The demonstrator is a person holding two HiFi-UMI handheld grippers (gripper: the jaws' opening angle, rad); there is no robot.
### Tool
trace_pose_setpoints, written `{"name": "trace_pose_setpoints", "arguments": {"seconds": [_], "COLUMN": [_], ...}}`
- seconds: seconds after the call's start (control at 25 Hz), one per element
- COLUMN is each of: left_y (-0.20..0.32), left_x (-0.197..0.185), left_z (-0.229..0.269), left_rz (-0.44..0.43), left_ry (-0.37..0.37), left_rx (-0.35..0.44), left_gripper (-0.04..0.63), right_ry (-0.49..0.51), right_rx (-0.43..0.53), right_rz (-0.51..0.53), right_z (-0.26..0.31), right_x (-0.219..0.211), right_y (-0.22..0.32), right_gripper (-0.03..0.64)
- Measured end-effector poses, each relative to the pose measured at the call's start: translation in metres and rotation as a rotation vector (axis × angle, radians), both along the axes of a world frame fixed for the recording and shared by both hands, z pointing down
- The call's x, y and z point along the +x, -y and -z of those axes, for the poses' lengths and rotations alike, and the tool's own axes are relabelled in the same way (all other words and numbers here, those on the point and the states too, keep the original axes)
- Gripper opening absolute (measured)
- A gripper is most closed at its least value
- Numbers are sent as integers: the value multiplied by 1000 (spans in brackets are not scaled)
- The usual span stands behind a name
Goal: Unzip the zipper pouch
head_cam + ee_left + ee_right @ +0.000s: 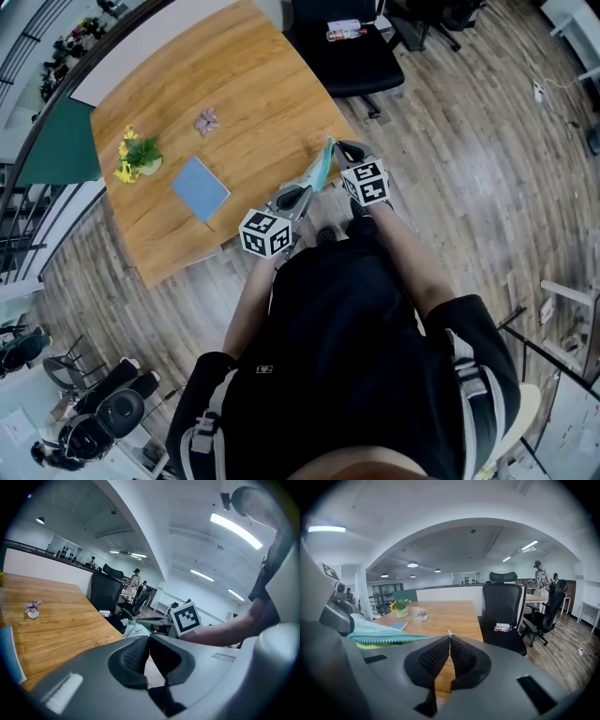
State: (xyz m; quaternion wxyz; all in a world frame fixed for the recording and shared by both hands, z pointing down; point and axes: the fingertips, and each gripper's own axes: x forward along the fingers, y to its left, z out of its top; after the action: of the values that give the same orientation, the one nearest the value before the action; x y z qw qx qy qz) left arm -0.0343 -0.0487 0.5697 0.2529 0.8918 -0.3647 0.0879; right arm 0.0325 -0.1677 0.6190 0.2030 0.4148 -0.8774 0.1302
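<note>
Wooden tabletop [244,94] spread ahead of the person, who held the zipper pouch [321,169] in the air just off its near corner. The left gripper [292,198] was closed on one end and the right gripper [349,150] was pinched shut on a pale tab [449,633] at the other. The pouch's long axis therefore ran straight between them, leftward from the right gripper. How far the zipper stood open could not be made out, and the slider was too small to see.

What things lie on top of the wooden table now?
A small pot of yellow flowers, a little pink object and a blue notebook lie on the table. The teal pouch, the left gripper and the right gripper hide its near edge.
</note>
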Motion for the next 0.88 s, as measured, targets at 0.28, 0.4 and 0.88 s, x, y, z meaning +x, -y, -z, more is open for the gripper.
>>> {"name": "trace_pose_setpoints", "arguments": {"seconds": [0.28, 0.4, 0.88], "left_y": [-5, -6, -6], "left_x": [-2, -4, -6], "left_z": [2, 2, 4], "left_rz": [6, 9, 20], "left_ry": [-2, -5, -20], "left_rx": [2, 4, 4], "left_gripper": [8, 6, 7], "right_ry": [-10, -13, -32], "right_rx": [1, 1, -2], "right_rz": [-13, -17, 15], "right_z": [0, 0, -3], "right_x": [7, 9, 6], "right_y": [1, 3, 5], "right_gripper": [9, 9, 15]}}
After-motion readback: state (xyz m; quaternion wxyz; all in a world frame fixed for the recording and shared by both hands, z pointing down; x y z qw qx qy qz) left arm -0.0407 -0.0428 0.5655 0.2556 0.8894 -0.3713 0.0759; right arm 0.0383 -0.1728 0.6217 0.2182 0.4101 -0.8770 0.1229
